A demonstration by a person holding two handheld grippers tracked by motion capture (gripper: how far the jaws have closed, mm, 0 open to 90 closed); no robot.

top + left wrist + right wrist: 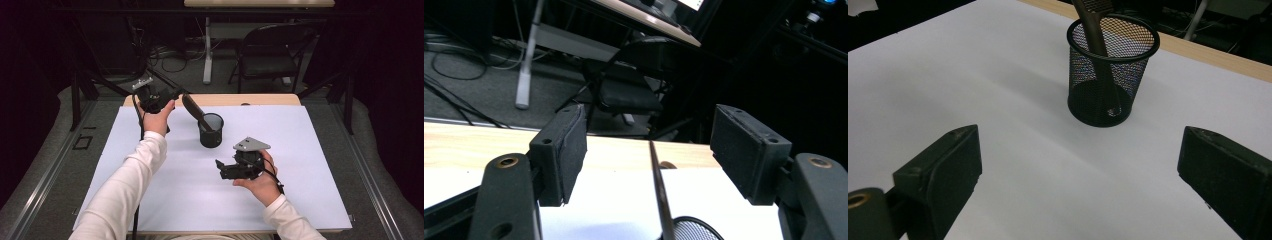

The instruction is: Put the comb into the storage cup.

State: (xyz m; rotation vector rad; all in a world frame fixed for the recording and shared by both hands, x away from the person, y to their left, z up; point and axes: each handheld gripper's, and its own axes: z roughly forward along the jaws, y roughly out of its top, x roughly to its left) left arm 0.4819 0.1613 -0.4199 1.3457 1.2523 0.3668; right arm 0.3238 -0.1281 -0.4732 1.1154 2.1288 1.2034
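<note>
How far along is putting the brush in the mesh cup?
Done: the dark flat-handled brush stands slanted inside the black wire-mesh cup. In hand: nothing; the left claw is open, its pads clear of the brush between them. The right claw hovers open. Left: only backing away.

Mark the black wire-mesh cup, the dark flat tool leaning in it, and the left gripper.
black wire-mesh cup (1098,95), right gripper view, on its mesh side wall.
dark flat tool (192,108), high view, on its upper end above the rim.
left gripper (649,155), left gripper view, midway between its open pads.
</note>
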